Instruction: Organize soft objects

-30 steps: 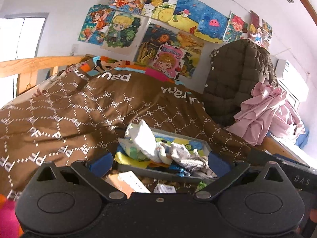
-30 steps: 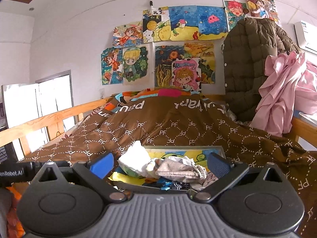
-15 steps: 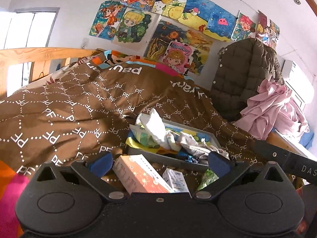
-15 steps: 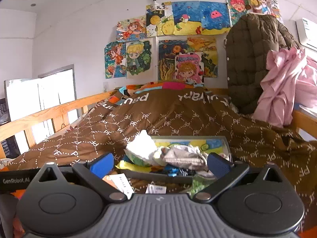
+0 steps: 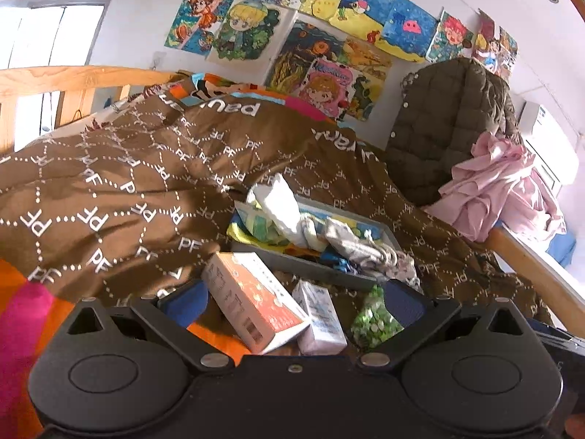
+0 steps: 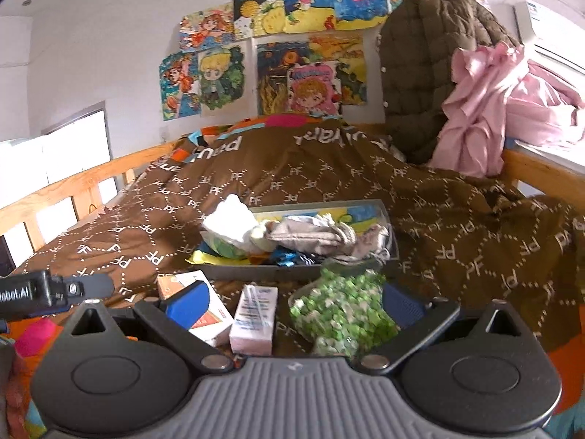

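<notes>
Both grippers, left [image 5: 294, 298] and right [image 6: 294, 300], were held open and empty. Soft items were heaped in the tray [image 6: 292, 270] at frame centre, with a green bag [image 6: 342, 316] just below. Approach step was judged; a grasp on cloth [image 6: 310, 234] would be needed next.

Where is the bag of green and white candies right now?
In both wrist views the clear bag of green and white candies lies on the brown quilt, just in front of the grey tray, right of the small white carton.
</notes>
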`<state>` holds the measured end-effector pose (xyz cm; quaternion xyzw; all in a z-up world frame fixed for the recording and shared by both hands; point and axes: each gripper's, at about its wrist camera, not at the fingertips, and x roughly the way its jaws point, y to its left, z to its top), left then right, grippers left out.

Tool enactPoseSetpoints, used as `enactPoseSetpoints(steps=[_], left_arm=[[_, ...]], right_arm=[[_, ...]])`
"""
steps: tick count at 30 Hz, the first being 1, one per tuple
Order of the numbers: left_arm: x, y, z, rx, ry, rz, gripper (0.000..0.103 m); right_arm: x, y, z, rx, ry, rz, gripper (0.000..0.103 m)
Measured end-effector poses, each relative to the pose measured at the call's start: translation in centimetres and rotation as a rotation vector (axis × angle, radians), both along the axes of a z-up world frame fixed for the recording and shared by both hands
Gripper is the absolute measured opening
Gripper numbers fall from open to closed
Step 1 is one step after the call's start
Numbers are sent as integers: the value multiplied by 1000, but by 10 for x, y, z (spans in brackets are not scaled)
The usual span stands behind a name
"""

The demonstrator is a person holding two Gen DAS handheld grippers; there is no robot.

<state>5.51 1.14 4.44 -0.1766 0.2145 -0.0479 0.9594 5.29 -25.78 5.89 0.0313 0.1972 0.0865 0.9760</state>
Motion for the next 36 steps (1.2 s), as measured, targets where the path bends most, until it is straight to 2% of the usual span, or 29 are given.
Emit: enactPoseSetpoints(steps=[11,19,23,27,30,36], left_arm=[[-10,-9,-22,51,75,-33,102],[-14,-8,-32,74,98,-36,102],[-15,-8,-34,99,104,-35,102],[-16,-7,-36,130,92,-22,102],[-16,-7,-38,149,92,-14,102],[-15,-5,-46,171,95,-9,102]], right_arm=[[-15,-14,-22,46,88,-18,103],[-15,-3,-30,71,70,12,103],[-11,4,-37,46,89,13,103],[-11,14,-43,-18,62,21,103],[-9,17,-49,-18,73,34,103],[-5,19,-59,-41,90,-26,103]])
